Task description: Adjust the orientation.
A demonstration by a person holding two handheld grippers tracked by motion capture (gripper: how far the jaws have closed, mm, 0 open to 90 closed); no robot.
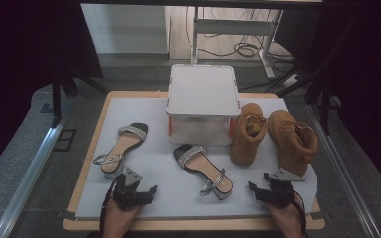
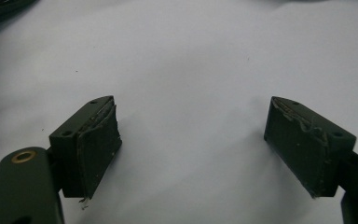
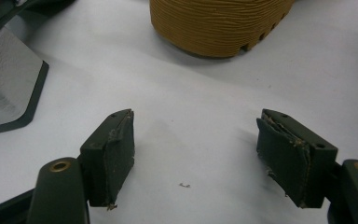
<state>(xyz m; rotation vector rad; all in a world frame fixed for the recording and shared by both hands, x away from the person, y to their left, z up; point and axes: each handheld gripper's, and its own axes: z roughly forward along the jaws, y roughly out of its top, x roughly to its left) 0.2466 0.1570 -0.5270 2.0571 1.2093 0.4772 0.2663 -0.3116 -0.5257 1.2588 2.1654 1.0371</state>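
Jaws apart over white mat (image 1: 158, 173)

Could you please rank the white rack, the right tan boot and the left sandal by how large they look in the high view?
1. white rack, clearly the largest.
2. right tan boot.
3. left sandal, slimmer, though about as long as the boot, so these two are close.
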